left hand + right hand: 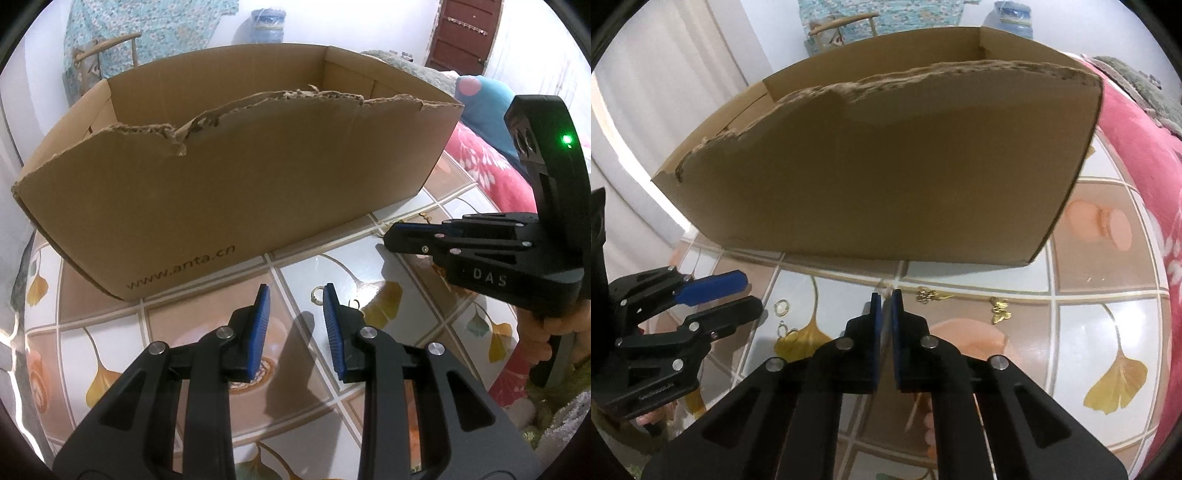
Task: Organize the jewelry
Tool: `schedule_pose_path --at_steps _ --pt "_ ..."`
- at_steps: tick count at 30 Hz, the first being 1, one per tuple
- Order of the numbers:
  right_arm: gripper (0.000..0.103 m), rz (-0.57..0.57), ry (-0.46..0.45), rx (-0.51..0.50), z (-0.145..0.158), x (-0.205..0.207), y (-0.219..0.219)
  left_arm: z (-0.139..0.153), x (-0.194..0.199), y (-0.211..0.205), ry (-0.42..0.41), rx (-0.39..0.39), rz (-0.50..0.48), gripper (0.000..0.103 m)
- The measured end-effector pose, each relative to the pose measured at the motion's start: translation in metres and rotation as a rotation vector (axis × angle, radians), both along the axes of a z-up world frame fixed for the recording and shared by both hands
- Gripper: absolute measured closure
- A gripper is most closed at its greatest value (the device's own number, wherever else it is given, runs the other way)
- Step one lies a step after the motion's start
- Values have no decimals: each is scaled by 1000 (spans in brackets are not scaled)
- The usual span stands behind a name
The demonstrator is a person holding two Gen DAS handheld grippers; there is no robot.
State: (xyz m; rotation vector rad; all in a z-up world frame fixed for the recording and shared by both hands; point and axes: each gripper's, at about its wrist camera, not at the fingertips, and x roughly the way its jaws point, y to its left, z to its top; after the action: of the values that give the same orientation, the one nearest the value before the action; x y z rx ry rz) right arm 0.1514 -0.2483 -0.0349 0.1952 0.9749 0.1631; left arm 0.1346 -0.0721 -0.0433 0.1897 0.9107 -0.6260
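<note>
Left wrist: claw (pixel 295 295) low (agape)

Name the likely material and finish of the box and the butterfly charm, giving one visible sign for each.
Box: corrugated cardboard, matte brown; its torn top edge looks fibrous and ragged. Butterfly charm: probably metal with a gold-coloured, shiny finish; it glints, though gilded plastic can't be excluded.
</note>
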Motion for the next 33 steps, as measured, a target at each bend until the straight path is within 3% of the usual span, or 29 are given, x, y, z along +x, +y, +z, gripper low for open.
schedule_pose_path --at_steps 14,19,33 --pt "95 1 -20 -47 4 6 4 0 1 3 8 -12 6 75" --pt "82 7 -34 -64 5 12 7 -1 0 4 12 -13 6 75" --pt "83 39 -44 -133 1 13 18 -1 2 4 17 -14 12 75"
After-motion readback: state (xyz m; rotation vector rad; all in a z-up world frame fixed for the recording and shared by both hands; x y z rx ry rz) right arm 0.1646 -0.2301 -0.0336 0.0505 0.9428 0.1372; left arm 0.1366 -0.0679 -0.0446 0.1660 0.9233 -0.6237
